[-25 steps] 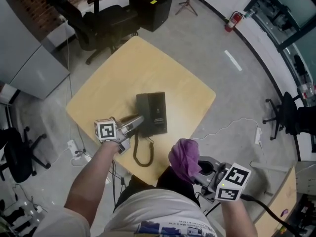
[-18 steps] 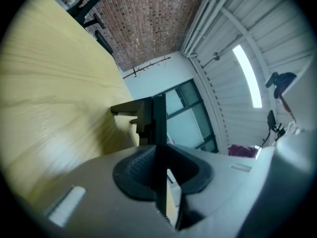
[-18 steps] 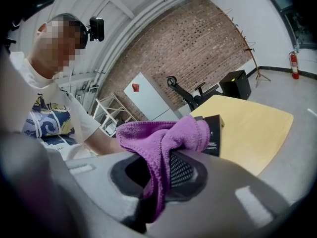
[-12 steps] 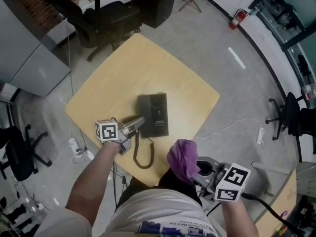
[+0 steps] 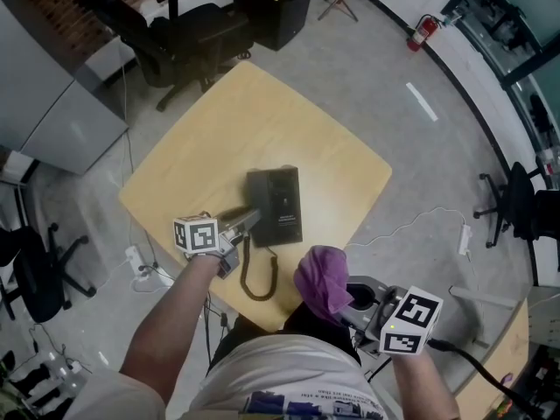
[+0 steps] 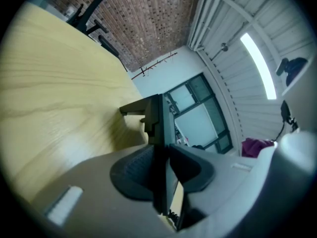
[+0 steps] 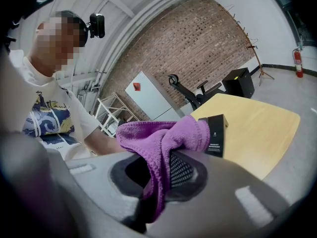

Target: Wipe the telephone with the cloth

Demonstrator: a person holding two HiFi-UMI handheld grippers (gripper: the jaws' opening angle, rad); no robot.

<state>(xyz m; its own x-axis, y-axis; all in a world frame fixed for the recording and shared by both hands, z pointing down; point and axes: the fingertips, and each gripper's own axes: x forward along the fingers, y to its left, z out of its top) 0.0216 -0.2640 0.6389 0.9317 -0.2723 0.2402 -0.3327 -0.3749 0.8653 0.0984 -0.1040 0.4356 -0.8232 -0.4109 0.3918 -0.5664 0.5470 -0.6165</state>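
The left gripper [image 6: 162, 168] is reaching in level from the near left. Its jaws are standing partly apart and have just been opening. The telephone [image 6: 157, 120] is sitting edge-on between the pads. The pad on the view's left is lying against it, while a thin gap is showing beside the other pad, so nothing is being squeezed. From the head view, the tips are meeting the telephone's near left corner.

The telephone is lying flat, black, just near of the middle of the table [image 5: 219, 121], its long side running near to far. A coiled cord [image 5: 260, 274] is looping from its near left end toward the table's near edge.

The right gripper [image 7: 158, 173] is clamping the cloth [image 7: 163, 135], jaws closed on it. The purple fabric is bunching over the jaw tips, with a tail hanging down between the pads. This gripper is hovering off the table's near edge, right of the cord. The cloth is not touching the telephone.

Farther out, the pale wood table is standing on grey floor. A black office chair [image 5: 188, 33] and a black box [image 5: 278, 7] are standing beyond its far side.
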